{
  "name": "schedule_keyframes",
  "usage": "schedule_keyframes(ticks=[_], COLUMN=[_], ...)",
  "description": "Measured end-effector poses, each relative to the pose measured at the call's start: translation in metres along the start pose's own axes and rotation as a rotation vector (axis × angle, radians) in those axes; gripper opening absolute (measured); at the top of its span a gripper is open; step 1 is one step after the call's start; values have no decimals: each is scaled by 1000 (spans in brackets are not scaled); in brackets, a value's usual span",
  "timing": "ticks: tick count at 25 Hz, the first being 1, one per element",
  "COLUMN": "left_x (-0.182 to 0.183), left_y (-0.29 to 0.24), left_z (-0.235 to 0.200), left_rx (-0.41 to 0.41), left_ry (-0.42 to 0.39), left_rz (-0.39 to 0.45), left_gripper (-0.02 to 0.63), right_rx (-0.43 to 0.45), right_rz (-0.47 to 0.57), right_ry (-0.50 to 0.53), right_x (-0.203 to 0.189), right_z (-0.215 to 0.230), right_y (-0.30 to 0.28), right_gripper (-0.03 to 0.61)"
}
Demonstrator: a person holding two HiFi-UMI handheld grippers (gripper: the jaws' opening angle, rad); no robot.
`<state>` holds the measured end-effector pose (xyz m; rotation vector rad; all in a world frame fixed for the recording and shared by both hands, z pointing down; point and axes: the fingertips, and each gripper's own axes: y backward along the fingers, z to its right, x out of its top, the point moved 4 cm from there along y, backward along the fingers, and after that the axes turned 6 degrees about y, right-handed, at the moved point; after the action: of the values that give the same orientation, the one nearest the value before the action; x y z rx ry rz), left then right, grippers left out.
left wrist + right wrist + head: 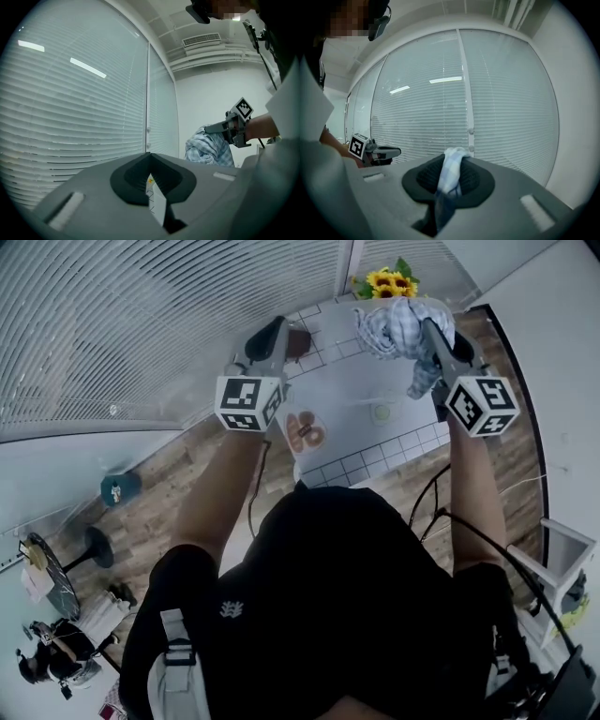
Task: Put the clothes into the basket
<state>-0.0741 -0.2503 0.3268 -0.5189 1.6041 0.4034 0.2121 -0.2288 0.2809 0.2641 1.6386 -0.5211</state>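
A blue-and-white checked cloth (398, 326) hangs bunched from my right gripper (424, 326), which is shut on it and held up high above the white table (349, 395). In the right gripper view a fold of the cloth (451, 172) sticks up between the jaws of the right gripper (457, 154). The left gripper view shows the cloth (208, 147) dangling under the right gripper (224, 127). My left gripper (279, 332) is raised level with it, to its left, shut and holding nothing. Its jaws meet in the left gripper view (150, 155).
Window blinds (141, 324) fill the left and far side. On the table stand sunflowers (386, 282), a small plate (305, 430) and a small green item (381, 412). Round stools (120, 487) stand on the wooden floor at left, and a white shelf (562, 563) at right.
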Motion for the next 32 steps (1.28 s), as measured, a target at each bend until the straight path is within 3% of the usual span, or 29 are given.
schedule_keyframes(ticks=[11, 32], left_x=[-13, -66], left_y=[-9, -21], left_z=[-17, -36], left_rx=[11, 36], left_ry=[16, 65], left_rz=[-33, -120], left_gripper=[6, 8], right_rx=[11, 49], right_rz=[-26, -136], right_ry=[-19, -58], right_x=[-16, -81], right_z=[9, 15], right_y=[-35, -71], right_gripper=[52, 54])
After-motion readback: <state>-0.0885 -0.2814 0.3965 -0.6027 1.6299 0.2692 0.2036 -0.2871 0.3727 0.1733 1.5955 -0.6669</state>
